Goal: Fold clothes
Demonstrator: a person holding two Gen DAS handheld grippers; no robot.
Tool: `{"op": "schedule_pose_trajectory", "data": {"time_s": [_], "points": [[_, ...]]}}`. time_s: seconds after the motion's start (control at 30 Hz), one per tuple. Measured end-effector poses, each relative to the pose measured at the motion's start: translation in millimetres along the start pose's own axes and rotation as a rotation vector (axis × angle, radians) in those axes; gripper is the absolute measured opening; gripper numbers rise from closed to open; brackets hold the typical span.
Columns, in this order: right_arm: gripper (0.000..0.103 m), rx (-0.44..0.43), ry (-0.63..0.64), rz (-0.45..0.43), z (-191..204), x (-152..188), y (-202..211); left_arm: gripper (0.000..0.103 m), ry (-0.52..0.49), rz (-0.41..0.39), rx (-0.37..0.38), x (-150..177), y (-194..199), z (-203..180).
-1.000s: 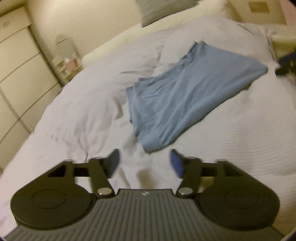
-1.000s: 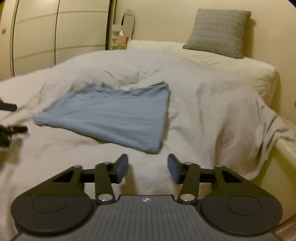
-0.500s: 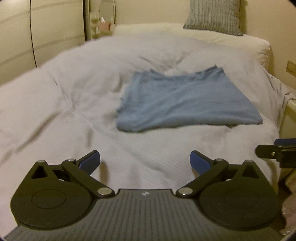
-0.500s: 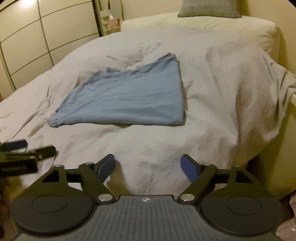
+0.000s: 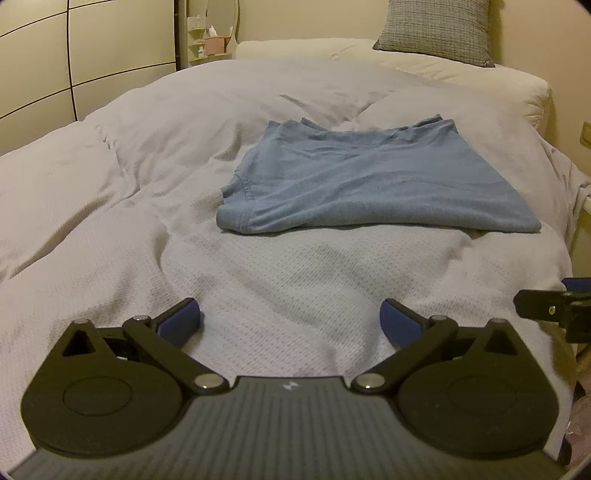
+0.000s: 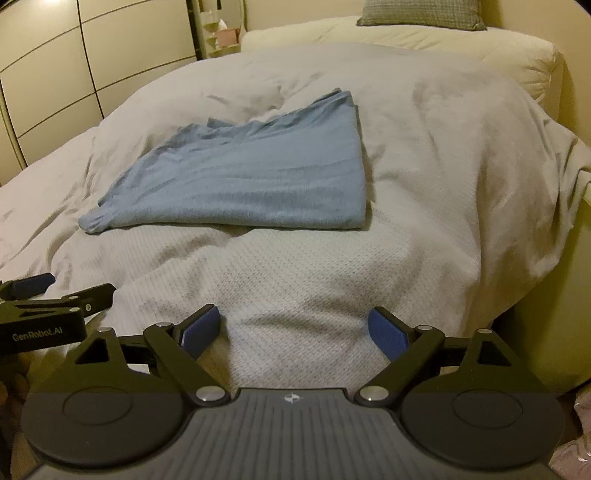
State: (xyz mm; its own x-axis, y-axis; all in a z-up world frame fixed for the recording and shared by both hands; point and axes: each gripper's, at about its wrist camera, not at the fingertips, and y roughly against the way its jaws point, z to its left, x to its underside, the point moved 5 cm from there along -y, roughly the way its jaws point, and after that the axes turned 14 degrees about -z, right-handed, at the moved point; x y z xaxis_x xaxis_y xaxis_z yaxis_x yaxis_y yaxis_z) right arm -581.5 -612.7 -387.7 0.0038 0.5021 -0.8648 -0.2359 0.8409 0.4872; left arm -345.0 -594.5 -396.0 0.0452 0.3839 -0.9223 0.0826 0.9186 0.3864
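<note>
Left gripper [image 5: 290,317] hangs wide open, holding nothing, over the white duvet [image 5: 110,206] near the bed's foot. Blue garment [image 5: 369,181] lies mid-bed as a folded, layered rectangle, well apart from both tools. Right gripper [image 6: 293,326] is likewise spread and empty; the scene fits a finished fold or a pause before another, so no move is certain.

"GenRobot.AI" on left tool [image 6: 55,295]

Pretty clearly a home bedroom. There's a big bed [image 5: 258,266] with a rumpled white duvet, a grey cushion [image 5: 436,29] at the far headboard end, and panelled wardrobe doors [image 5: 74,55] far left.
</note>
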Motion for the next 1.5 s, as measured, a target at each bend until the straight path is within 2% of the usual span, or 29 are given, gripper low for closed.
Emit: {"op": "schedule_pose_trajectory", "data": {"time_s": [0.03,0.13,0.5,0.9,1.1,1.33,1.5], "points": [[0.09,0.003,0.002,0.0,0.4,0.6,-0.3,0.103,-0.004,0.001,0.002,-0.1,-0.5,-0.3],[0.102,0.015,-0.003,0.009,0.4,2.6,-2.6,0.103,-0.015,0.004,0.008,-0.4,-2.0,-1.2],[0.103,0.017,0.002,0.005,1.2,3.9,-4.9,0.103,-0.043,0.013,0.029,-1.3,-7.0,-3.2],[0.103,0.022,-0.014,0.009,2.8,3.1,-4.6,0.103,0.074,0.028,0.058,-1.0,-9.0,9.1],[0.103,0.02,-0.026,0.016,2.6,2.5,-5.0,0.102,0.108,0.005,0.069,-1.7,-6.7,11.1],[0.103,0.024,-0.032,0.014,3.3,3.0,-5.0,0.102,0.109,-0.01,0.072,-1.1,-5.3,10.8],[0.103,0.027,-0.037,0.021,2.8,2.0,-5.1,0.102,0.051,-0.007,0.051,-0.7,-5.8,4.5]]}}
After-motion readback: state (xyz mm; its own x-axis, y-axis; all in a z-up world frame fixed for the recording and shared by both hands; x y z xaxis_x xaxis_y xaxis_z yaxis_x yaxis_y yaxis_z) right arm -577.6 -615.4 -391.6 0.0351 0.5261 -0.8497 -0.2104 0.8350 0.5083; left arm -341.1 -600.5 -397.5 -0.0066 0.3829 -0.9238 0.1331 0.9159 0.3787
